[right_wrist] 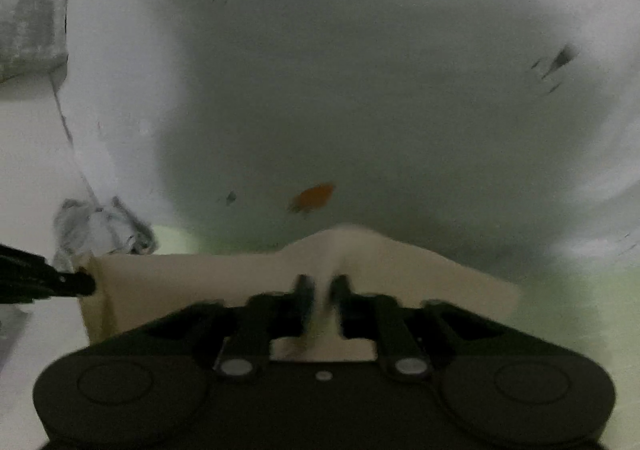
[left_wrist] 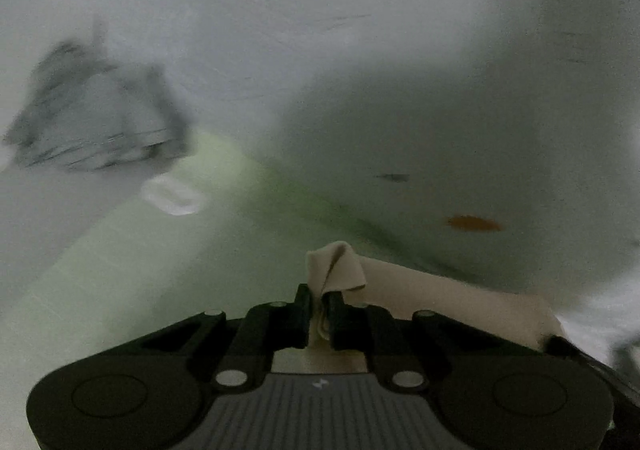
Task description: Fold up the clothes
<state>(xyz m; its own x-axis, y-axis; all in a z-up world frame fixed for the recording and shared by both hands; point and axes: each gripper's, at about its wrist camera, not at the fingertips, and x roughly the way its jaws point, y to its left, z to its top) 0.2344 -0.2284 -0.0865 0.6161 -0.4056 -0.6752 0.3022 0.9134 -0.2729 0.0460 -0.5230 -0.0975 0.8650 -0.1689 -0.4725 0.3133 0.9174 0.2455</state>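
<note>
A beige cloth [left_wrist: 440, 290] hangs stretched between my two grippers, above a pale green sheet [left_wrist: 120, 250]. My left gripper [left_wrist: 320, 296] is shut on one bunched corner, and a fold of fabric sticks up past its fingertips. In the right wrist view that same gripper [right_wrist: 86, 284] pinches the left end of the beige cloth [right_wrist: 200, 278]. My right gripper [right_wrist: 322, 286] sits under a raised peak of the cloth, and fabric shows between its fingers. Those fingers are blurred, so I cannot tell whether they press on the cloth.
A crumpled grey garment [left_wrist: 96, 118] lies on the white surface [left_wrist: 360, 50] at the far left, also seen as grey fabric [right_wrist: 100, 230] beside the left gripper. More grey fabric [right_wrist: 32, 10] fills the upper left. Orange marks [left_wrist: 474, 223] dot the white surface.
</note>
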